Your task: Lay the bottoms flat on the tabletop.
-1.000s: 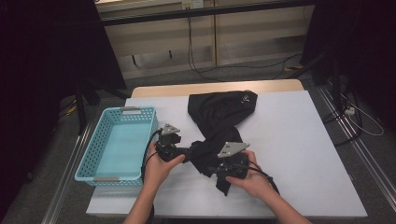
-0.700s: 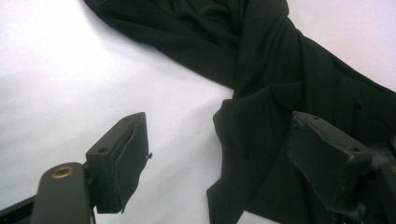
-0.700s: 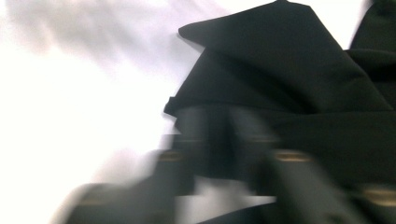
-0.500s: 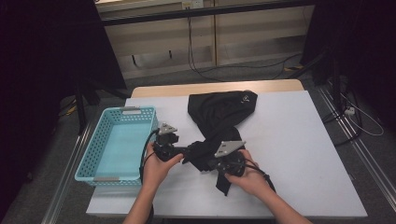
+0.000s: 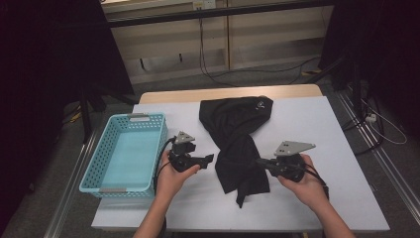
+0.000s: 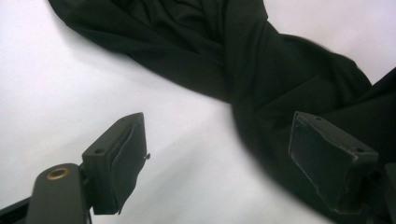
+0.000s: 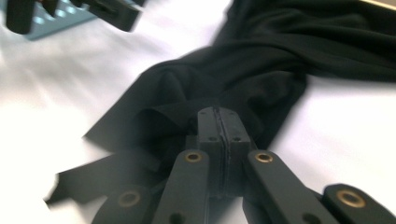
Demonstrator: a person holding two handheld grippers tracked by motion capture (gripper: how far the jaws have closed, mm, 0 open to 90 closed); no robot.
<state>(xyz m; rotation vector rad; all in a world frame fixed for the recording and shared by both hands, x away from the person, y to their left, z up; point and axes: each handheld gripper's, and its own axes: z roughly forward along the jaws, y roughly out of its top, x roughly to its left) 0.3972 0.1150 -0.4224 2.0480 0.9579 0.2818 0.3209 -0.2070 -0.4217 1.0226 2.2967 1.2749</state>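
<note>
A black garment (image 5: pixel 237 124) lies crumpled down the middle of the white table (image 5: pixel 322 124), its lower end spread flat near the front. My left gripper (image 5: pixel 210 158) points right at the garment's left edge. In the left gripper view its jaws (image 6: pixel 219 130) stand open over bare table, with the fabric (image 6: pixel 261 70) just beyond the right-hand one. My right gripper (image 5: pixel 258 161) points left at the garment's right edge. In the right gripper view its jaws (image 7: pixel 218 112) are pressed together, and a fold of the fabric (image 7: pixel 280 46) rises to them.
A light blue plastic basket (image 5: pixel 94 168) stands on the table's left side, just left of my left hand. In the right gripper view its corner (image 7: pixel 51 23) shows beside the left gripper (image 7: pixel 116 14). Open table lies to the right of the garment. Dark floor and cables surround the table.
My right gripper has moved to the right, away from the left one, and the garment's lower end now lies spread between them. The left hand has stayed put.
</note>
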